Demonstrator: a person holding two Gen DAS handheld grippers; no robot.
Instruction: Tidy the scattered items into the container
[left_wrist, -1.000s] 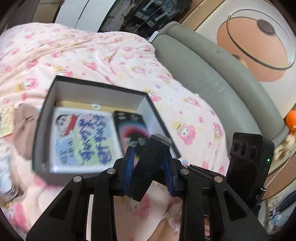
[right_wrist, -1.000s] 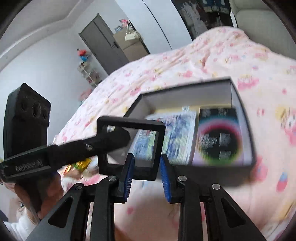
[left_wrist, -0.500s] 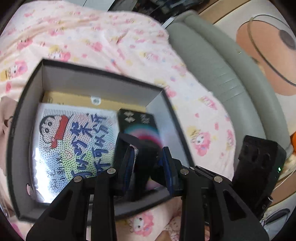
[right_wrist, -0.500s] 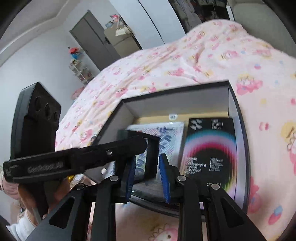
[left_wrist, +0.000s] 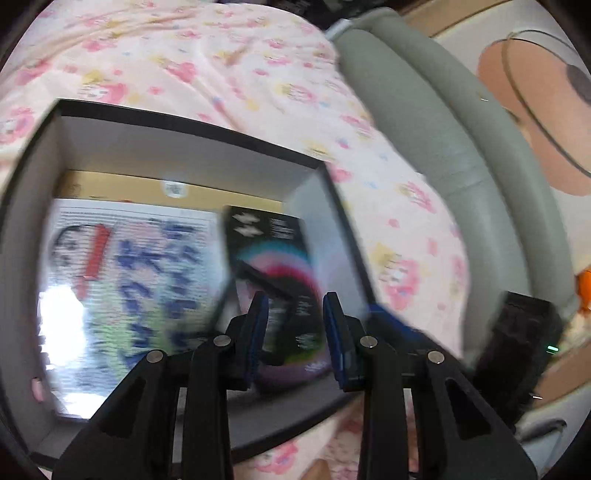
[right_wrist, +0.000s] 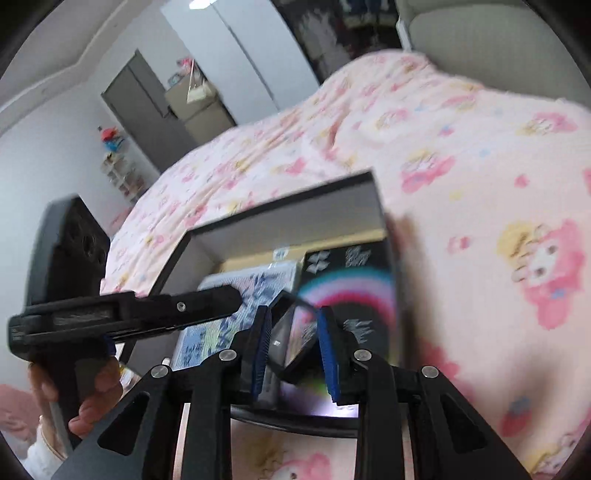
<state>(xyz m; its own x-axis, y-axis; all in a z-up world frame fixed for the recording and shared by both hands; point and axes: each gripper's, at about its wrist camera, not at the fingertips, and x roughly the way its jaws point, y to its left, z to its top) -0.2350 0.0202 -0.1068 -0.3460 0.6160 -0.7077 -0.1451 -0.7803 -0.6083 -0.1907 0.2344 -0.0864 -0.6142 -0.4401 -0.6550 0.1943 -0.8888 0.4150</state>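
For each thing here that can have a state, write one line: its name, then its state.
box: open, lidless, on the bedspread
black frame: tilted, clamped by both grippers, over the box
left gripper: shut on the frame
right gripper: shut on the frame
cartoon packet: flat in box
black rainbow carton: flat in box

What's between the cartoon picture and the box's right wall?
A black rainbow packet, lying beside the cartoon picture inside the box; left wrist view shows it.

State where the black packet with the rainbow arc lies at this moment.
In both wrist views the black rainbow packet lies flat inside the dark box, against its right-hand wall, right of the blue cartoon packet.
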